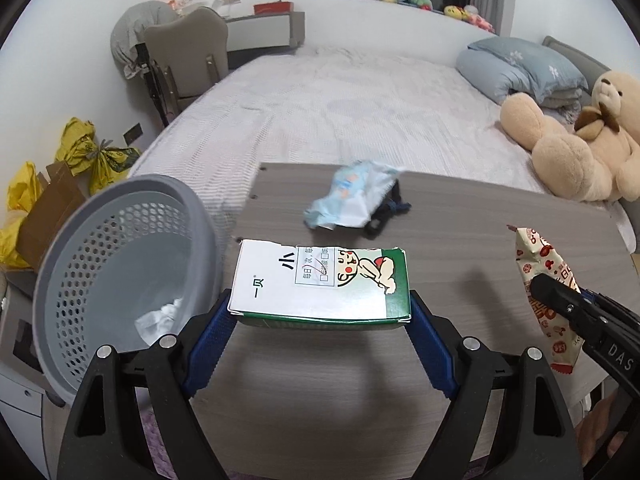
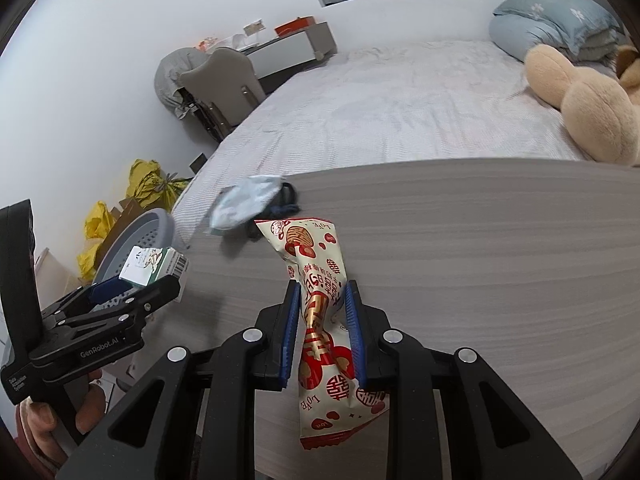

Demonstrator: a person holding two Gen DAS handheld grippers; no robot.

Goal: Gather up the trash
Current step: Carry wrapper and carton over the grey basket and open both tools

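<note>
My left gripper (image 1: 320,304) is shut on a white and green carton box (image 1: 320,280) with a cartoon print, held flat above the grey wood table (image 1: 460,232). That box (image 2: 154,266) also shows at the left of the right wrist view, between the left gripper's fingers (image 2: 160,286). My right gripper (image 2: 323,296) is shut on a red and cream snack wrapper (image 2: 316,280), which stands up between the blue pads; the wrapper (image 1: 540,276) appears at the right of the left wrist view. A grey perforated bin (image 1: 120,264) stands left of the table, with white paper inside.
A crumpled light blue wrapper (image 1: 352,200) lies on a dark object (image 1: 388,212) near the table's far edge. Beyond is a bed (image 1: 340,108) with a teddy bear (image 1: 580,148) and pillows. Yellow bags (image 1: 92,152) and cardboard sit on the floor behind the bin.
</note>
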